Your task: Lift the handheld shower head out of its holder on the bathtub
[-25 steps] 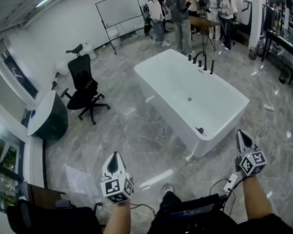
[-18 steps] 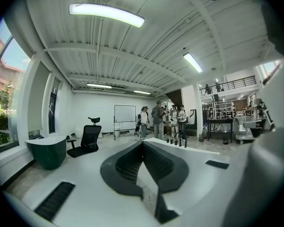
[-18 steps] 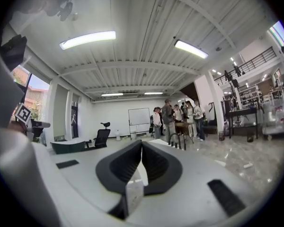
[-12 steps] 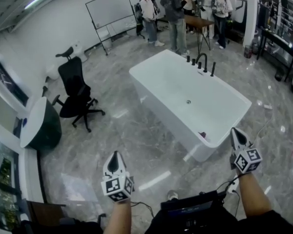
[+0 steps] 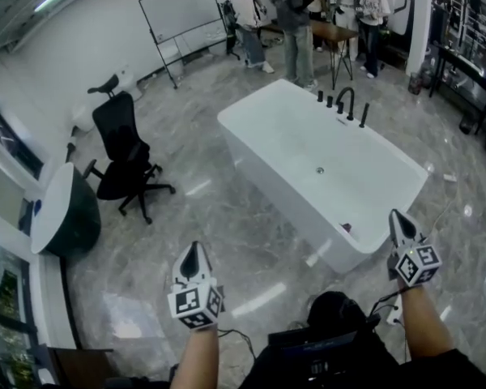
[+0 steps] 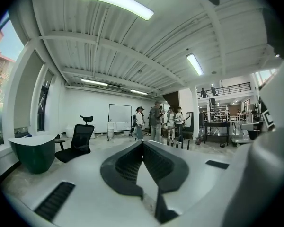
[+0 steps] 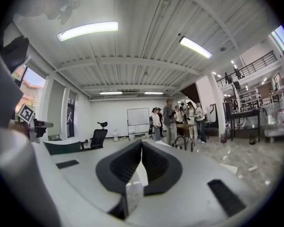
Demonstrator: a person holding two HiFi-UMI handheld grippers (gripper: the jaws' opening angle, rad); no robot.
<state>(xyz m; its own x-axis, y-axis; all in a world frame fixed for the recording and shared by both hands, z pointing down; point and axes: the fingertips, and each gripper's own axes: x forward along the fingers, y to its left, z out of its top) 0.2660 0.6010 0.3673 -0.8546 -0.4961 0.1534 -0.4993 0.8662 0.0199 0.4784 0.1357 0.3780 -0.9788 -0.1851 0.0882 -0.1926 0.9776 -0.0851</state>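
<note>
Smooth glossy white bathtub (image 5: 263, 177) stands on polished, reflective grey floor (image 5: 227, 221).

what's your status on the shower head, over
Left gripper and right gripper shut, empty, short of the bathtub. Shower head upright in its holder at the far rim. People beyond, out of the path.

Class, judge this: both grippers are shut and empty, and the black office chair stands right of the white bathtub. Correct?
No: the head view shows the black office chair left of the white bathtub. The left gripper and right gripper are shut and empty.
</note>
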